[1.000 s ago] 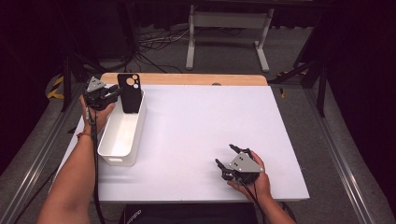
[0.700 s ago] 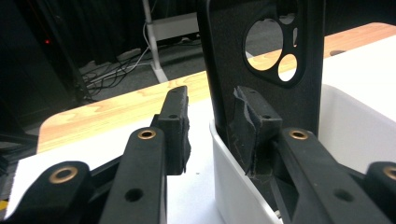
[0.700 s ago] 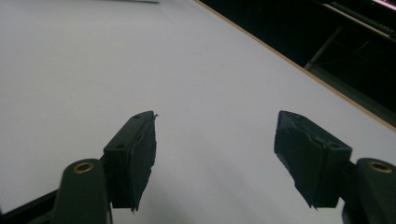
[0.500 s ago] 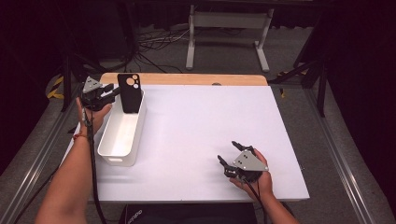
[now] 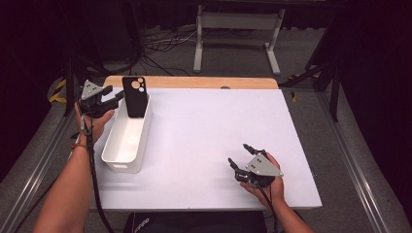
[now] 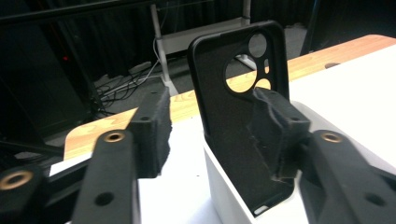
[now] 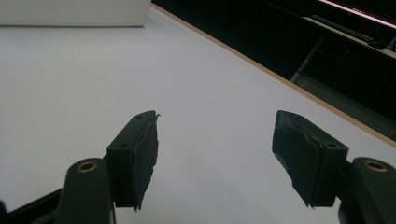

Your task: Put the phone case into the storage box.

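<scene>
Standing upright at the white bin's [image 5: 127,141] far end, the phone case [image 5: 134,95] is flanked, apparently untouched, by the left hand-held gripper's [image 5: 114,94] just-opened jaws.

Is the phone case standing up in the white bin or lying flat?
Standing: the phone case leans upright against the white bin's far end, top above the rim.

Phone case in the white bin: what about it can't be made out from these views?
- Phone case: its lower end is hidden, by the white bin wall in the high view and by that wall and a pad of the left gripper in the left gripper view.
- Whether that pad touches the case: cannot be told.
- Bin floor under the case: hidden by the case in the high view.
</scene>
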The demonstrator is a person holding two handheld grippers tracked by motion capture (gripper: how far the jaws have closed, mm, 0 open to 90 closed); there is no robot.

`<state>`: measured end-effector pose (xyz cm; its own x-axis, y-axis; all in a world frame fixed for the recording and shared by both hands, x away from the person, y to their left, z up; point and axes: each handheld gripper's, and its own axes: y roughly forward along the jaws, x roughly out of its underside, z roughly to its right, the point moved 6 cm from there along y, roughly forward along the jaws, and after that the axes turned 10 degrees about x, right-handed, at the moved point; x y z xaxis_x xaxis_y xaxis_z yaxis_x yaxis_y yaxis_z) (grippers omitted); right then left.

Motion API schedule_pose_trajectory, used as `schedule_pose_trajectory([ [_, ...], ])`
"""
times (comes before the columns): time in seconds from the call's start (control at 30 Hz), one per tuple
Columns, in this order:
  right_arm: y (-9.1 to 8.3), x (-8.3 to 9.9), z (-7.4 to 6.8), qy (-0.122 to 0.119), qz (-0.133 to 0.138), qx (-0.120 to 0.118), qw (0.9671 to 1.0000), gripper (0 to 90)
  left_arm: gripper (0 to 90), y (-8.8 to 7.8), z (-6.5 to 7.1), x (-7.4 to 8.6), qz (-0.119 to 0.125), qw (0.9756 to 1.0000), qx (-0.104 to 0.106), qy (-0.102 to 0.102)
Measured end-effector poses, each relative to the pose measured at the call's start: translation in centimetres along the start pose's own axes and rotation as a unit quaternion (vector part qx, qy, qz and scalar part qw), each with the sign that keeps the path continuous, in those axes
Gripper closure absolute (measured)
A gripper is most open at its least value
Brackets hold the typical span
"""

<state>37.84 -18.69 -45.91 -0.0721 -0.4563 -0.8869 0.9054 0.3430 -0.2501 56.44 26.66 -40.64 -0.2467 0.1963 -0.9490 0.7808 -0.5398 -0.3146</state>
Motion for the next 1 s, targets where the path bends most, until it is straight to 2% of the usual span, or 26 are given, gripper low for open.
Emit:
schedule_pose_trajectory([
  [0.13, 0.1, 0.0, 0.0, 0.001, 0.0, -0.005, 1.0, 32.2, 38.7, -0.5, 0.6, -0.5, 0.007, 0.9999, -0.014, 0.002],
  [0.33, 0.1, -0.1, 0.1, -0.001, 0.002, -0.005, 1.0, 32.0, 30.9, -0.9, 1.4, -1.0, 0.013, 0.9998, -0.013, 0.004],
  [0.57, 0.2, 0.0, 0.4, 0.002, -0.001, -0.005, 1.0, 31.7, 17.8, -1.1, 2.9, -1.7, 0.01, 0.9997, -0.003, 0.021],
  [0.67, 0.2, 0.0, 0.5, 0.002, -0.001, -0.005, 1.0, 31.7, 14.9, -1.4, 3.4, -1.9, 0.01, 0.9995, 0.0, 0.029],
  [1.0, 0.1, 0.0, 0.6, 0.004, -0.003, -0.007, 1.0, 31.3, 8.3, -2.3, 4.6, -2.2, 0.019, 0.9991, 0.024, 0.031],
])
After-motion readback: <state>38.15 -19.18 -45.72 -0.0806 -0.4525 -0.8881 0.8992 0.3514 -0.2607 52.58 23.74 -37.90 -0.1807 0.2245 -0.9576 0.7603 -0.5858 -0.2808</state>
